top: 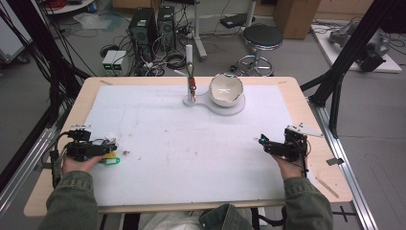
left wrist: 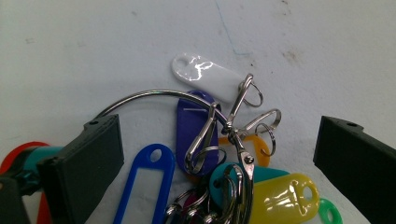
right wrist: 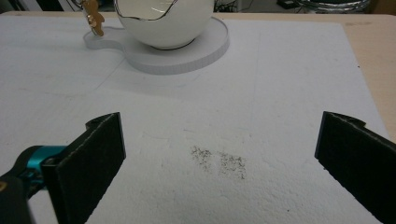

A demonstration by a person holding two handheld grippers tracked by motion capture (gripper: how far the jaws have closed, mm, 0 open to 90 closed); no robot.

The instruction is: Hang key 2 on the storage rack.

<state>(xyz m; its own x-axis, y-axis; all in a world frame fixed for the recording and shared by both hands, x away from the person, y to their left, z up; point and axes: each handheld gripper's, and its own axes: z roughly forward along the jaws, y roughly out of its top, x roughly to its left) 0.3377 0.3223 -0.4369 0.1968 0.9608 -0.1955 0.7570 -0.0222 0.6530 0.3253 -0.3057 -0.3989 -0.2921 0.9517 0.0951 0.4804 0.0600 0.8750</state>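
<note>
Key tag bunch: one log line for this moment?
left hand-held gripper: open over key tag bunch | right hand-held gripper: open, empty | white mat

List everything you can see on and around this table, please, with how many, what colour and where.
key tags: a bunch on a metal ring, white, purple, blue, yellow, teal, orange, green; near left, between the left jaws
bowl: one, white, egg-shell shaped; far centre on a stand
stand: one, pale grey, far centre
post: one, white, upright on the stand, small hanging piece
mat: one, white, covers the table
table: one, light wood
stool: one, black, floor behind
computer towers: two, black, floor behind
left gripper: black, open
right gripper: black, open
</note>
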